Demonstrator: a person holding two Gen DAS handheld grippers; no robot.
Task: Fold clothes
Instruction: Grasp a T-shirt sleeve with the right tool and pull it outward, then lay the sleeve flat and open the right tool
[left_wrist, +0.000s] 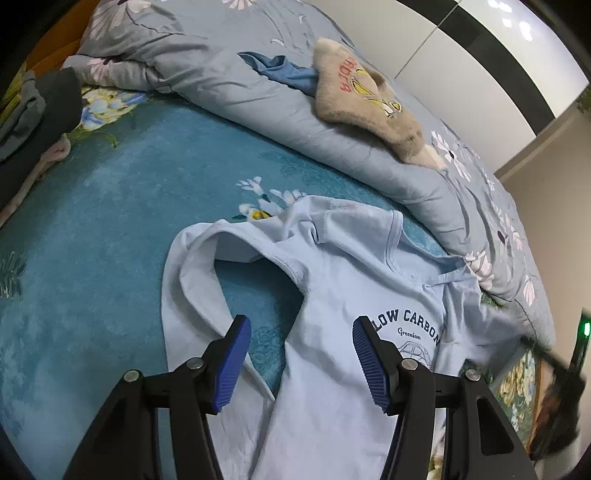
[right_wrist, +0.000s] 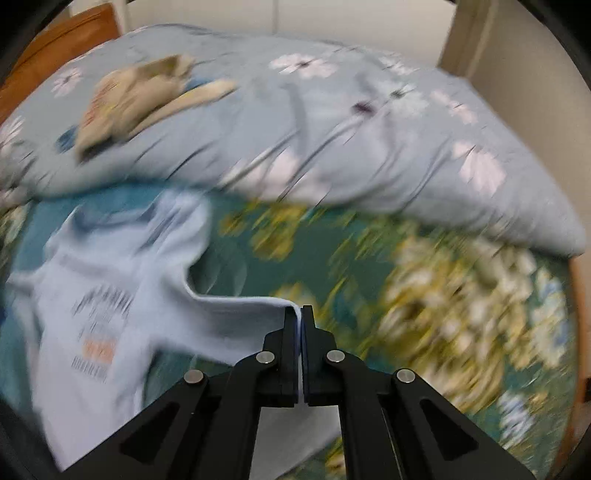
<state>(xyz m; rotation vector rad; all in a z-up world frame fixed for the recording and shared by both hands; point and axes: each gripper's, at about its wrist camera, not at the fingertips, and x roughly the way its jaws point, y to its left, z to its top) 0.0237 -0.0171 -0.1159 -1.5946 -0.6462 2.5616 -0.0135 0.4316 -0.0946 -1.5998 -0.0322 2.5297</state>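
My right gripper (right_wrist: 299, 314) pinches the pale blue T-shirt's (left_wrist: 332, 295) sleeve to draw it flat; my left gripper (left_wrist: 301, 354) hovers wide open, empty, above its chest.

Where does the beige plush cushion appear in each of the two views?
Left wrist view: the beige plush cushion lies upper right of centre, on the grey floral quilt.
Right wrist view: the cushion is upper left, blurred, on the same quilt.
Shared landmark: the light blue T-shirt below the quilt.
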